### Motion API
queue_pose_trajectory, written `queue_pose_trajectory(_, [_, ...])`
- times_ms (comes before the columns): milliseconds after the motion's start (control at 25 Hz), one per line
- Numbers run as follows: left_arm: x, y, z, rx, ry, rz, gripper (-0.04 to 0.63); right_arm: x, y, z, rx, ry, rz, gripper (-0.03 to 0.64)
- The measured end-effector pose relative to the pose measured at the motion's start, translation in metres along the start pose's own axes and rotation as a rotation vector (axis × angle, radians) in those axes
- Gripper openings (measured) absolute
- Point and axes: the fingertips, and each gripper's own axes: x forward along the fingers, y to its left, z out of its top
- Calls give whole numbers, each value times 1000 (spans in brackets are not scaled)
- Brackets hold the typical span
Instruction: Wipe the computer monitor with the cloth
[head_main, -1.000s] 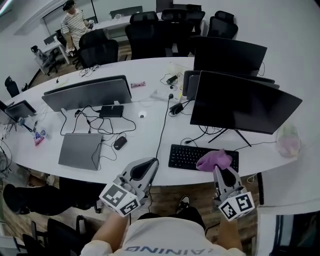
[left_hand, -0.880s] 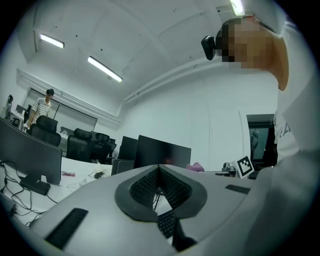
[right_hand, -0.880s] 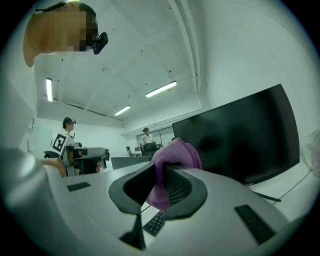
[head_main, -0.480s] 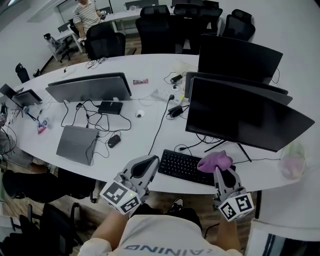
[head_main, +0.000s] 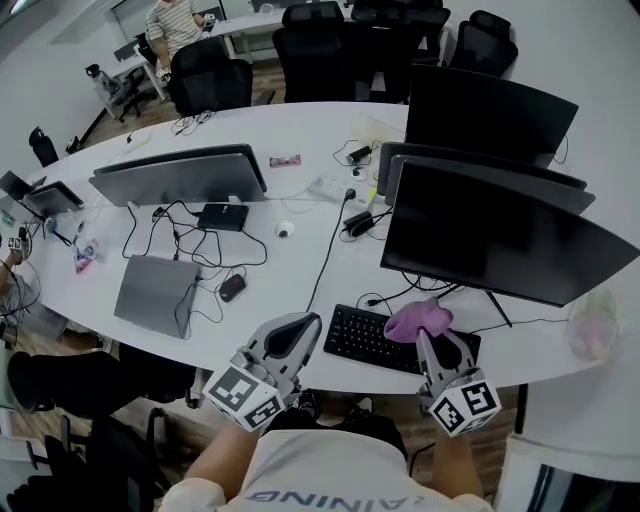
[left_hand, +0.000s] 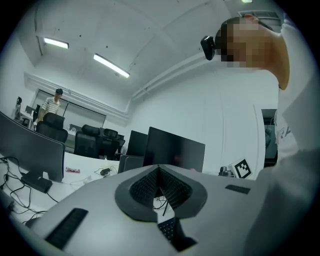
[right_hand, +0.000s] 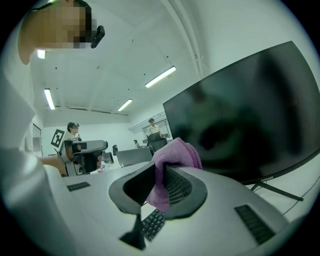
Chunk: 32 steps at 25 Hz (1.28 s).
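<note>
**Head view.** Found a long white surface (head_main: 300, 270) carrying several screens, a closed laptop (head_main: 155, 293), a mouse (head_main: 232, 287) and loose cables. Noted the computer monitor (head_main: 490, 240) at the right, dark screen towards the operator, with a black keyboard (head_main: 365, 335) just in front of it. Located the right tongs (head_main: 432, 342) over the right end of that keyboard, clamped on a purple cloth (head_main: 418, 320). Found the cloth bunched above the tips, just below the monitor's lower edge. Unable to confirm from this angle whether cloth meets screen; apparently just short of it. Located the left tongs (head_main: 298, 332) at the near edge of the surface, left of the keyboard and well apart from the monitor.

**Left gripper view.** Confirmed the tongs (left_hand: 159, 172) closed tip to tip, holding nothing. Saw keyboard keys (left_hand: 170, 227) through the small gap below the tips. Saw the monitor (left_hand: 175, 150) beyond, dark.

**Right gripper view.** Confirmed both ribbed pads pressed on the cloth (right_hand: 172, 155), with folds rising above the tips and a tail hanging down between the jaws. Recorded the monitor (right_hand: 250, 120) filling the upper right of the field, close ahead, its stand foot at lower right. Noted the keyboard (right_hand: 152, 224) below the tongs.
</note>
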Motion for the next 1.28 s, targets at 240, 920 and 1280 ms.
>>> queue_pose_trajectory(240, [-1,31,3,-7,-6,-70,9,21,13,-7,8,33,-94,61])
queue_pose_trajectory(920, [-19,93,-19,-93,21,-102,9,153,-12,-96,340,205,-209,61])
queue_pose_trajectory(1280, [-18,108,-32,-125,40,-104,10,199,-55,-147,561,291,-324,61])
